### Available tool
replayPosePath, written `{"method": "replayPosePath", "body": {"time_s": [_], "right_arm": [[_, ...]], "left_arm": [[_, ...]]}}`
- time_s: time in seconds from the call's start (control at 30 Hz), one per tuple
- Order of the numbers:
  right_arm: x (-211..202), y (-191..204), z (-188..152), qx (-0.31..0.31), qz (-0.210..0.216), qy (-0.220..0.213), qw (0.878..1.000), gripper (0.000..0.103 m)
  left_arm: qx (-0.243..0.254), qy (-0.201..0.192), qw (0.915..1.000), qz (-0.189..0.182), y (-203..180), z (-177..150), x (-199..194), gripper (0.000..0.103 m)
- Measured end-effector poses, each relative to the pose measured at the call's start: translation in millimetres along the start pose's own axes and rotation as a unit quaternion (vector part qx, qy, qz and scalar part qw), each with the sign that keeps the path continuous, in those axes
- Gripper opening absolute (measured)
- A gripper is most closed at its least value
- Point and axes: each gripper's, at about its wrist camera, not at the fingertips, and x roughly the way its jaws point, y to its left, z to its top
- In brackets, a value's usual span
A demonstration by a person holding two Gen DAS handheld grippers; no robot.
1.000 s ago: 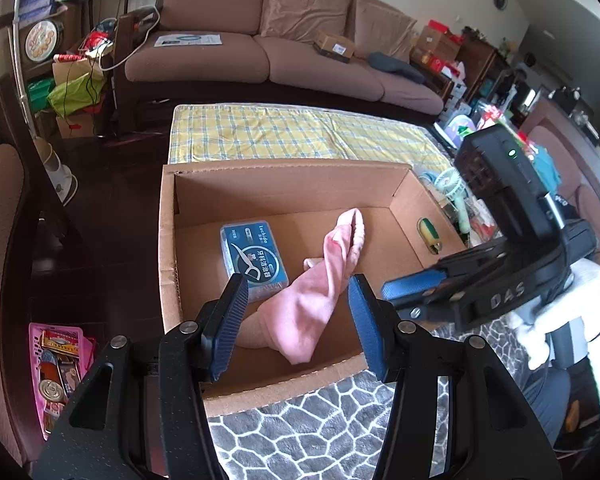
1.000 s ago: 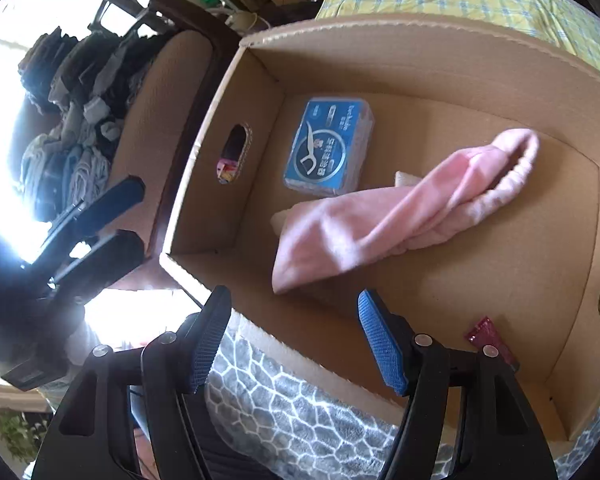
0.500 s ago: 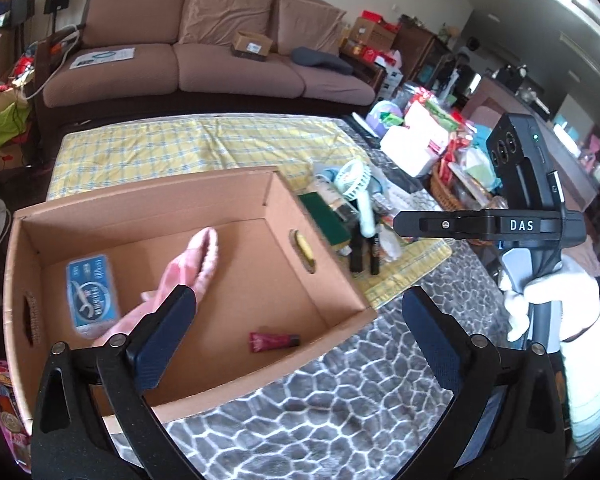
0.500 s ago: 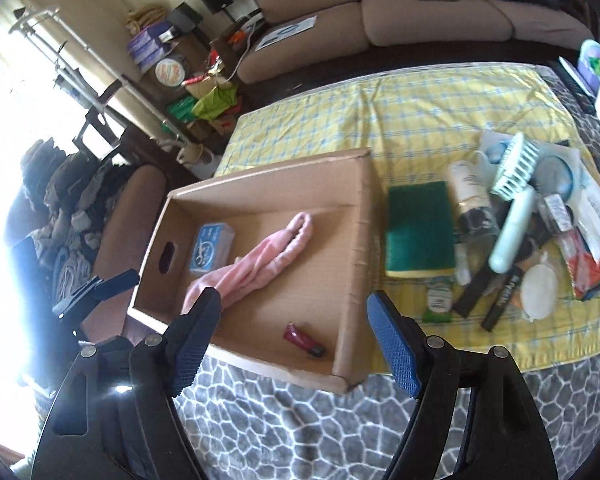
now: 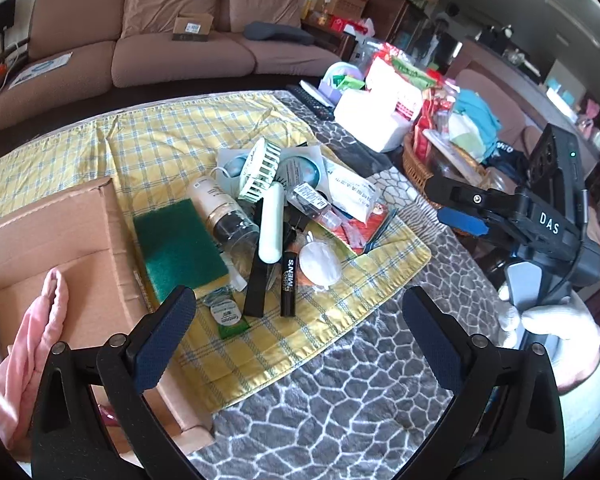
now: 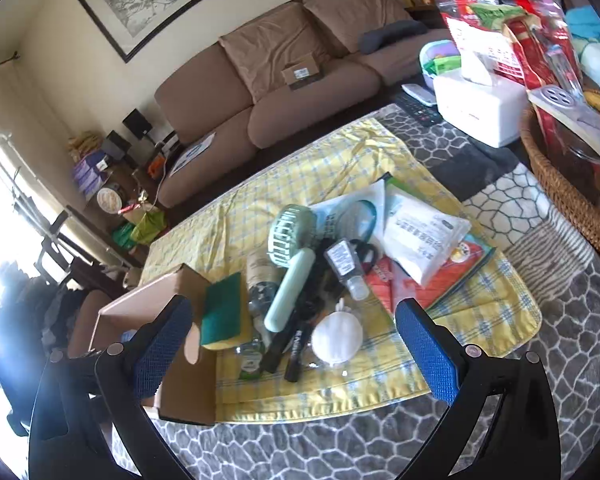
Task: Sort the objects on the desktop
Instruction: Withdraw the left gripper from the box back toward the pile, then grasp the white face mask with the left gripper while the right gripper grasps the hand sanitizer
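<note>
Clutter: mint handheld fan (image 5: 269, 200), green scouring sponge (image 5: 178, 248), black tubes heaped on yellow checked cloth (image 5: 160, 140).
Box: brown cardboard box (image 5: 80, 240) holds pink fabric headband (image 5: 32, 344).
Left gripper (image 5: 296, 340): jaws wide, empty.
Right gripper (image 6: 292, 344): jaws opening, empty.

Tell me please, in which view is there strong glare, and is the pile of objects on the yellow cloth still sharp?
Right wrist view: window light whites out the left edge, washing out that side of the cardboard box; the pile, such as the green fan, stays sharp. Left wrist view: even light, no glare; the sponge is crisp. Both views bend strongly towards the edges.
</note>
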Motion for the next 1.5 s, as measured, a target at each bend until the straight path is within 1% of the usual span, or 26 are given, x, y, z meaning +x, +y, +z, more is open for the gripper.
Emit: {"method": "replayPosePath", "body": {"time_s": [0.07,0.17,0.23,0.27,0.3,0.33,0.4,0.47,0.5,0.53,0.63,0.7,0.73,0.77,0.87,0.9,0.93,0.97,1.0,1.07,1.17,1.23,1.3,1.37,1.43,1.5], "right_arm": [[6.2,-18.4,-0.5,0.007,-0.004,0.004,1.000,0.103],[15.9,-40.3,-2.1,0.017,-0.010,0.000,1.000,0.096],[23.9,-56.0,-1.4,0.031,-0.010,-0.002,0.999,0.084],[29.0,-61.6,-0.9,0.036,-0.002,0.002,0.999,0.081],[35.4,-65.0,0.1,0.036,0.003,0.007,0.999,0.076],[42.3,-66.0,1.3,0.029,0.006,0.013,0.999,0.074],[57.4,-61.8,3.0,-0.004,0.002,0.023,1.000,0.071],[75.5,-55.6,3.2,-0.036,0.004,0.041,0.999,0.063],[84.9,-52.8,3.1,-0.047,0.009,0.052,0.998,0.055],[94.0,-50.1,3.7,-0.058,0.011,0.061,0.996,0.049],[117.0,-38.6,8.8,-0.107,-0.023,0.072,0.991,0.049],[129.8,-31.5,13.4,-0.132,-0.030,0.078,0.988,0.049],[135.1,-26.6,15.3,-0.144,-0.034,0.082,0.986,0.049],[142.3,-22.2,16.2,-0.158,-0.041,0.087,0.983,0.049],[165.6,-11.9,12.5,-0.197,-0.066,0.120,0.971,0.046],[171.0,-10.1,9.9,-0.207,-0.071,0.127,0.967,0.043],[172.5,-10.1,9.0,-0.206,-0.072,0.127,0.968,0.035],[171.9,-11.2,8.6,-0.205,-0.076,0.123,0.968,0.032],[170.2,-13.1,8.7,-0.199,-0.074,0.121,0.970,0.032],[164.3,-17.3,9.6,-0.180,-0.063,0.115,0.975,0.032],[150.8,-23.6,10.8,-0.152,-0.040,0.108,0.982,0.032],[137.2,-27.7,11.6,-0.127,-0.022,0.101,0.986,0.032],[122.5,-32.4,13.0,-0.096,0.008,0.095,0.991,0.032],[107.8,-36.5,13.6,-0.071,0.029,0.090,0.993,0.032],[92.3,-38.3,12.1,-0.060,0.041,0.082,0.994,0.032],[79.8,-40.7,9.8,-0.052,0.038,0.077,0.995,0.032]], "left_arm": [[0.013,0.006,0.9998,0.012,-12.6,3.2,21.4,0.103],[0.041,0.010,0.9988,0.027,-27.2,4.1,50.0,0.103],[0.056,0.005,0.9974,0.044,-33.0,3.4,64.3,0.102],[0.061,0.003,0.9968,0.053,-33.5,2.7,70.6,0.101],[0.062,0.000,0.9963,0.060,-31.6,2.3,75.9,0.099],[0.060,-0.001,0.9960,0.066,-28.8,1.9,81.4,0.098],[0.050,-0.001,0.9960,0.073,-21.9,1.9,90.8,0.088],[0.044,-0.001,0.9957,0.081,-15.2,2.5,98.3,0.078],[0.046,-0.002,0.9952,0.086,-12.9,3.1,101.1,0.077],[0.048,-0.003,0.9948,0.090,-11.2,4.2,103.6,0.077],[0.043,-0.008,0.9944,0.096,-6.0,8.7,109.8,0.077],[0.030,-0.007,0.9951,0.093,-2.2,13.0,113.6,0.076],[0.027,-0.004,0.9947,0.099,-0.9,14.7,116.3,0.075],[0.024,0.000,0.9938,0.108,0.0,15.3,120.0,0.070],[0.022,0.000,0.9910,0.132,-0.5,15.4,126.6,0.070],[0.025,-0.005,0.9898,0.140,-1.0,14.3,126.5,0.065],[0.030,-0.012,0.9885,0.148,-2.2,13.4,125.4,0.060],[0.036,-0.017,0.9872,0.154,-3.4,12.4,124.1,0.047],[0.042,-0.020,0.9863,0.158,-3.3,12.3,122.2,0.033],[0.036,-0.007,0.9895,0.140,-1.3,13.0,122.5,0.012],[0.035,0.000,0.9899,0.138,-3.7,12.3,121.6,0.001],[0.025,0.003,0.9920,0.123,-4.8,10.5,119.8,0.001],[0.013,0.004,0.9933,0.115,-5.9,8.4,114.5,0.002],[0.013,-0.008,0.9943,0.105,-9.7,5.5,103.6,0.003],[0.025,-0.017,0.9957,0.087,-18.1,0.2,92.9,0.012],[0.040,-0.022,0.9962,0.075,-30.7,-7.0,88.2,0.029]]}}
